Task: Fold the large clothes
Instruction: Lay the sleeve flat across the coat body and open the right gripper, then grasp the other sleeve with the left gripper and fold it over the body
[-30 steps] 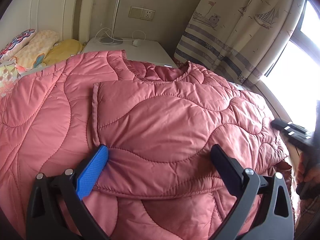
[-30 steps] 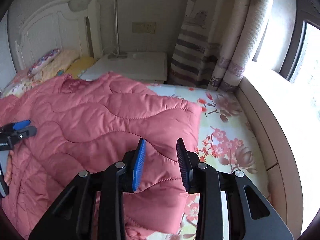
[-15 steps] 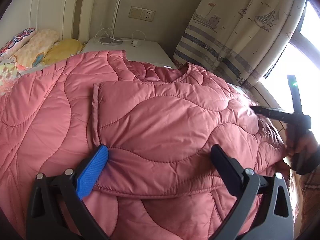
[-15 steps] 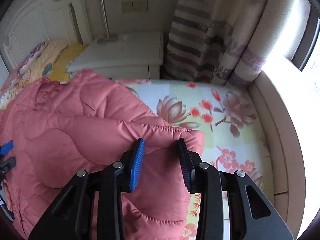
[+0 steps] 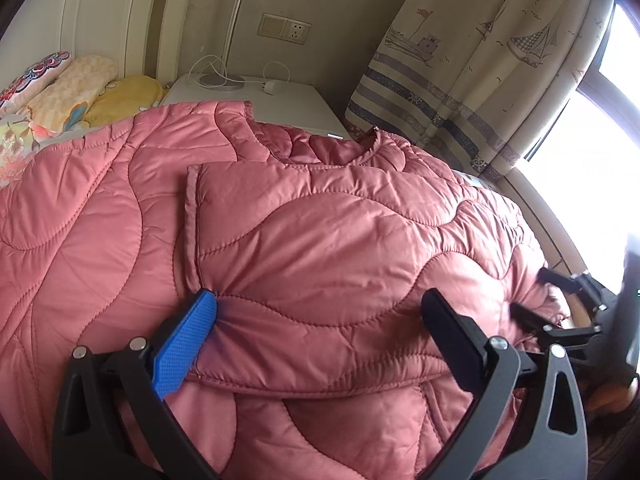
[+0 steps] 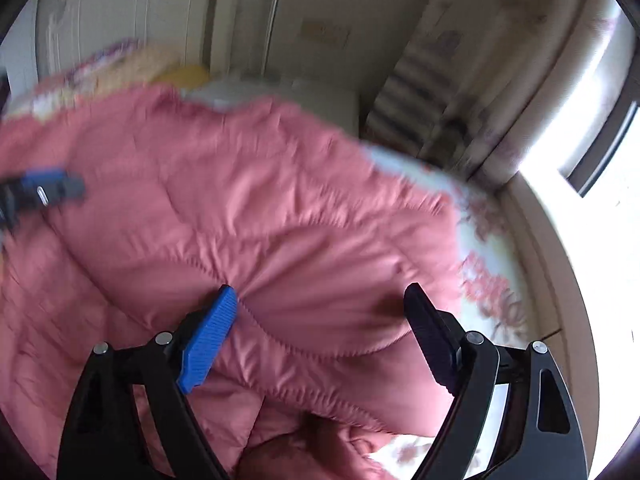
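A large pink quilted jacket (image 5: pixel 320 248) lies spread on the bed, with one sleeve folded across its body. My left gripper (image 5: pixel 318 308) is open, its fingers wide apart and resting on the folded sleeve. My right gripper (image 6: pixel 320 300) is open over the jacket (image 6: pixel 248 208) near its right edge, and holds nothing. The right wrist view is blurred by motion. The right gripper also shows at the right edge of the left wrist view (image 5: pixel 560 304). The left gripper shows at the left edge of the right wrist view (image 6: pixel 44 188).
A floral bed sheet (image 6: pixel 492 280) shows to the right of the jacket. A white nightstand (image 5: pixel 276 100) with a lamp base and cable stands behind. Pillows (image 5: pixel 68 84) lie at the headboard. A striped curtain (image 5: pixel 460 80) and a window ledge are on the right.
My right gripper has opened and let go of the jacket edge that it carried leftward over the jacket. My left gripper has stayed open and still.
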### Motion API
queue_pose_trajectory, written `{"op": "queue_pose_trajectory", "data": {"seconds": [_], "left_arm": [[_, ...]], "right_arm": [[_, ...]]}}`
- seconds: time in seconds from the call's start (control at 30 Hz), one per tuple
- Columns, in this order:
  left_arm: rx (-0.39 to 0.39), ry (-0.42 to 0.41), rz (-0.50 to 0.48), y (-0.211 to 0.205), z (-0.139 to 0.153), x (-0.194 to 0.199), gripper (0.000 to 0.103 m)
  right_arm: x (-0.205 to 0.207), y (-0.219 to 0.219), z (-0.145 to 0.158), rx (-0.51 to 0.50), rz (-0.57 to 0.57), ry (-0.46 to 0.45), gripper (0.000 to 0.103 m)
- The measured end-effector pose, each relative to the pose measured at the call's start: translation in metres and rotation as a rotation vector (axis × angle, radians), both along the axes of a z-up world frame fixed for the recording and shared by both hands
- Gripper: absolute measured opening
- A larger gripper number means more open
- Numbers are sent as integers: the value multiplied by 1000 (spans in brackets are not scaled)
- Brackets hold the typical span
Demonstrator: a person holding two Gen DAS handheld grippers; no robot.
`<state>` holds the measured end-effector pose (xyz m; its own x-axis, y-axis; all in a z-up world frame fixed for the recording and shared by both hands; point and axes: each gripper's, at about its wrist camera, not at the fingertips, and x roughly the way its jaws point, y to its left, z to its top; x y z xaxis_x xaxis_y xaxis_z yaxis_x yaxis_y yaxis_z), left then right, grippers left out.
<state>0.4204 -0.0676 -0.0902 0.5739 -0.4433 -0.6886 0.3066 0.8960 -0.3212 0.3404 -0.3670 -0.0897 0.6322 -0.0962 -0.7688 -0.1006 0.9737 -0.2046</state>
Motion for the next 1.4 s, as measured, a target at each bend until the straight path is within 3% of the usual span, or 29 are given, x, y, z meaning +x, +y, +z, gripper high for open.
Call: {"op": "queue_pose_trajectory", "data": {"seconds": [0.13,0.27,0.3,0.4,0.6,0.7,0.77,0.9,1.03,1.07,1.1,1.17,1.27,1.33,1.4], "left_arm": [[-16,2,4,3,-1,0,101],[-3,1,4,2,-1,0,101],[-4,2,4,2,0,0,101],[2,3,5,1,-1,1,101],[26,1,-3,-3,0,0,101],[-23,0,-16,14,6,-10,101],[-69,-8,113,55,15,-32,101],[-330,-125,387,186,33,-97,101],[-473,-162,782,331,22,-151,100],[-514,-155,868,361,16,-161,98],[-559,-160,923,386,11,-170,88],[-601,-192,969,423,8,-179,84],[-558,-208,1019,446,13,-172,83],[-557,-195,1035,455,12,-161,73],[-514,-168,1032,456,12,-147,53]], "right_arm": [[-8,-10,12,103,-69,6,81],[-45,4,36,192,-55,-96,88],[-47,13,32,182,-35,-94,88],[-44,40,-11,19,5,-22,91],[-44,33,-18,64,-17,-15,92],[-45,35,-18,42,-17,-22,92],[-47,36,-18,38,-18,-25,92],[-45,35,-16,39,-17,-23,92],[-45,35,-16,39,-17,-23,92],[-45,35,-16,39,-17,-23,92],[-45,35,-16,40,-17,-23,92],[-45,35,-16,39,-17,-23,92],[-45,35,-16,40,-17,-22,94],[-45,35,-16,40,-17,-22,94],[-45,35,-16,41,-17,-22,94]]}}
